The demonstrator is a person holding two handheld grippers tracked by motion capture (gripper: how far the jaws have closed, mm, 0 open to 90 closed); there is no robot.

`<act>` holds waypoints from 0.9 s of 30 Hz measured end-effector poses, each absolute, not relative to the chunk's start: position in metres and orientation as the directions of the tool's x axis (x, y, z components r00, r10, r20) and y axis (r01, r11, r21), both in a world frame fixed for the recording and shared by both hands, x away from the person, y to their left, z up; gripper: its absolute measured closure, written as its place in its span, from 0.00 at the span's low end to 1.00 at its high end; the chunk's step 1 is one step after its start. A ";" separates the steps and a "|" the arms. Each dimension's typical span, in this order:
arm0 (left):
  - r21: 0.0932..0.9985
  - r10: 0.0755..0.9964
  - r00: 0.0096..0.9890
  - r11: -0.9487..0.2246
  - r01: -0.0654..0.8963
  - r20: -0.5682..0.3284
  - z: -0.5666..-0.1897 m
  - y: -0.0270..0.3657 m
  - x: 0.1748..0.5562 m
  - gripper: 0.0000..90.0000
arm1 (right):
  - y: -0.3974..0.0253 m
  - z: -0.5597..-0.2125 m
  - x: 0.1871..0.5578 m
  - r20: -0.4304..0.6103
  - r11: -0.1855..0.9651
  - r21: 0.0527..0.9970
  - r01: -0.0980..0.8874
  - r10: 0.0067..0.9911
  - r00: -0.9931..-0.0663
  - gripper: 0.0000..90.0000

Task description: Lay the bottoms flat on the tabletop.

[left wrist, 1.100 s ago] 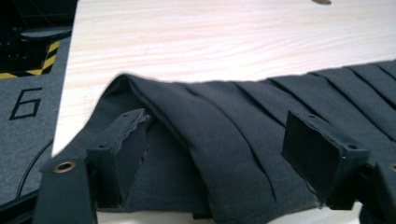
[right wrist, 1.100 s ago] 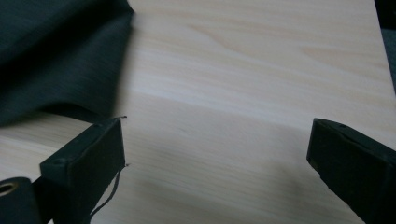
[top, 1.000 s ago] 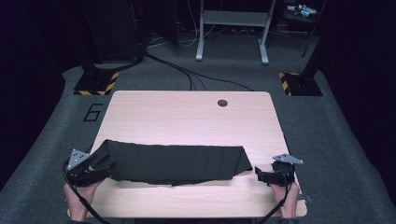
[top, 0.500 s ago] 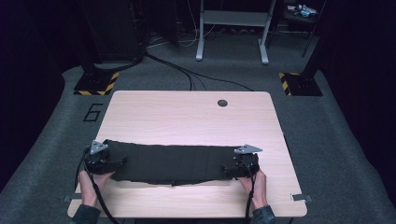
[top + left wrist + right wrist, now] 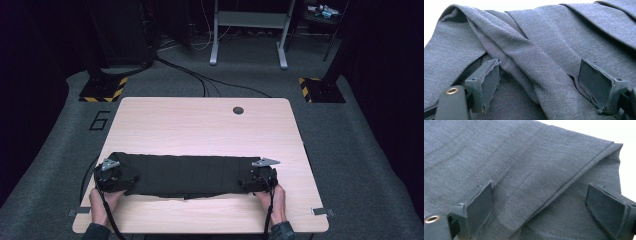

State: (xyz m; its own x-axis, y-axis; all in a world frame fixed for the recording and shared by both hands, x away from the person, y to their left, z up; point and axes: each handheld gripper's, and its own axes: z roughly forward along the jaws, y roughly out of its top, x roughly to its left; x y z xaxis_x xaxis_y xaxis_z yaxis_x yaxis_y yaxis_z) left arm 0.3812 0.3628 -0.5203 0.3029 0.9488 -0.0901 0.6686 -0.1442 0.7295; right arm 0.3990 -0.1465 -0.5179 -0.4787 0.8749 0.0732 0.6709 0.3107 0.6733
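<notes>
One dark cloth [image 5: 190, 174], two tools, left [image 5: 134, 178] and right [image 5: 242, 184], one table [image 5: 200, 125].

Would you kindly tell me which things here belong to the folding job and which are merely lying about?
In the job:
- dark cloth, a long band across the table's near half
- left gripper, fingers open over a fold
- right gripper, fingers open at the hem

Lying about:
- floor cables
- grey stand
- striped bases
</notes>
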 end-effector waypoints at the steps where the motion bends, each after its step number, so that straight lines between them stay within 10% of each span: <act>1: 0.739 0.949 0.301 -0.134 0.660 -0.098 -0.522 0.362 0.381 0.20 | -0.148 -0.518 0.399 0.062 0.316 0.678 0.664 0.875 -0.480 0.08; 27: 0.752 0.911 0.399 -0.192 0.630 -0.102 -0.524 0.312 0.377 0.19 | -0.203 -0.518 0.385 0.044 0.264 0.667 0.697 0.919 -0.391 0.10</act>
